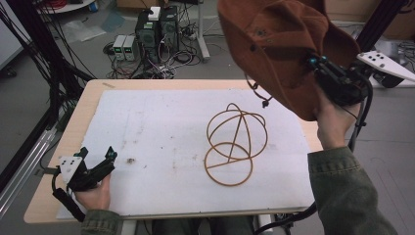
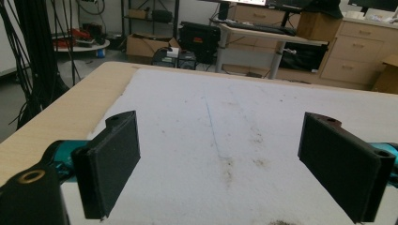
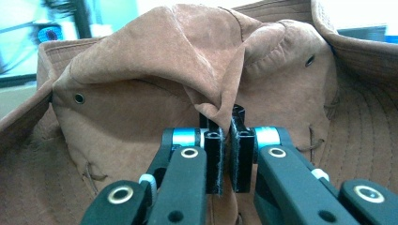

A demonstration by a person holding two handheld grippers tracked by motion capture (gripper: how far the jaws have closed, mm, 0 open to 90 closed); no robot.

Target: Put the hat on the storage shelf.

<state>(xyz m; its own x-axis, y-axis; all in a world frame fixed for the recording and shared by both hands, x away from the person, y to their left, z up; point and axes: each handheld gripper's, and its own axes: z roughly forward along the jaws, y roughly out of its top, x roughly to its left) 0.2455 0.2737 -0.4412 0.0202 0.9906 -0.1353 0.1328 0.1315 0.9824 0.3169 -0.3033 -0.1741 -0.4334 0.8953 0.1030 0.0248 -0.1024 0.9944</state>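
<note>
One worktop (image 1: 63, 161), pale wood under a stained white sheet. One rust-brown suede-like hat (image 1: 284, 44), soft and creased, held above the worktop's far right, pinched by the right hand-held gripper (image 3: 224, 154). One thin wire-like ring frame (image 1: 235, 144), possibly wood, right of centre. Left hand-held gripper (image 1: 97, 157) gapes empty, near-left corner.

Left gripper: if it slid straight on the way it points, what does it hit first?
Likely nothing: the left gripper, jaws open, faces bare white mat out to the far table edge. The wire stand sits off to its right.
</note>
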